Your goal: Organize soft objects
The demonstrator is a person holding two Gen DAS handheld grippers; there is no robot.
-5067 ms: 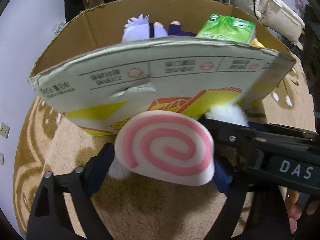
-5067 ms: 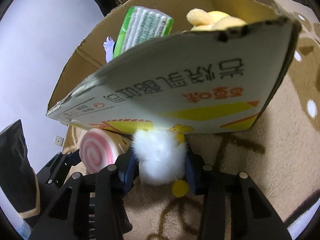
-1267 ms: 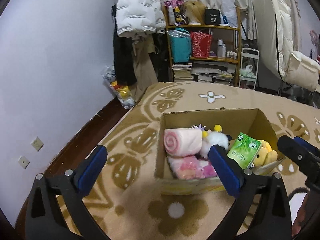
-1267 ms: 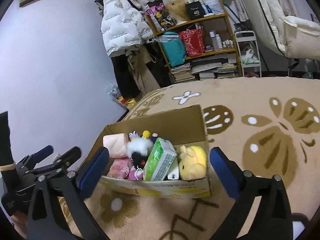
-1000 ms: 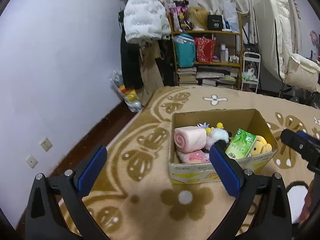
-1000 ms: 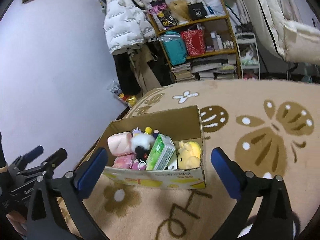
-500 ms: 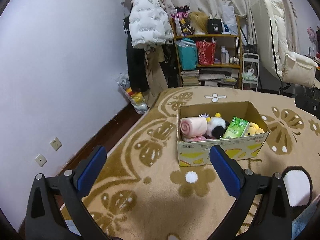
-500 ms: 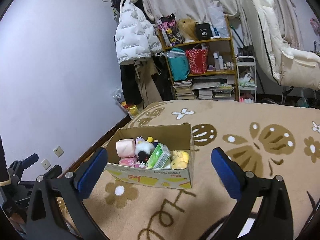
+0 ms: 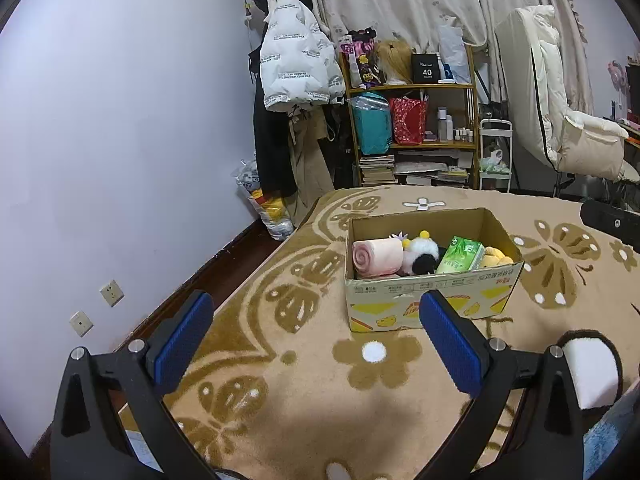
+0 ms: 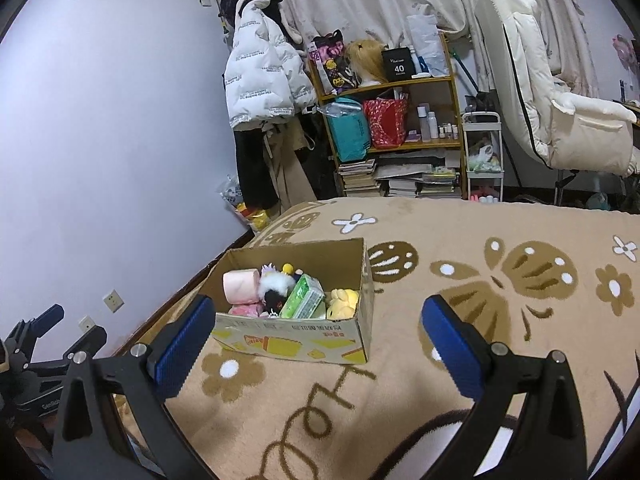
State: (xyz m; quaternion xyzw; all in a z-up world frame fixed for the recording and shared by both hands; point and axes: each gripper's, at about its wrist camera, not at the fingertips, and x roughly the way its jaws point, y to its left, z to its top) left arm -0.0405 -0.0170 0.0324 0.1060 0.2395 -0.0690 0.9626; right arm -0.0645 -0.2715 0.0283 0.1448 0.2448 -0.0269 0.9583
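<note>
- On the patterned rug [image 9: 280,380], well ahead of both tools, stood the cardboard box [image 9: 432,300], apart from either.
- Held wide apart and empty: the blue pads of the left gripper [image 9: 316,340]; the box's near right corner showed behind its right pad.
- Likewise spread and gripping nothing: the right gripper [image 10: 316,340], with the box just behind its left pad.
- Packed in the box, left to right: pink rolled towel [image 9: 376,256], white-and-black plush [image 9: 422,256], green tissue pack [image 9: 460,255], yellow plush [image 9: 496,257].
- Beneath the roll, seen from the right wrist: a pink soft item [image 10: 244,310].
</note>
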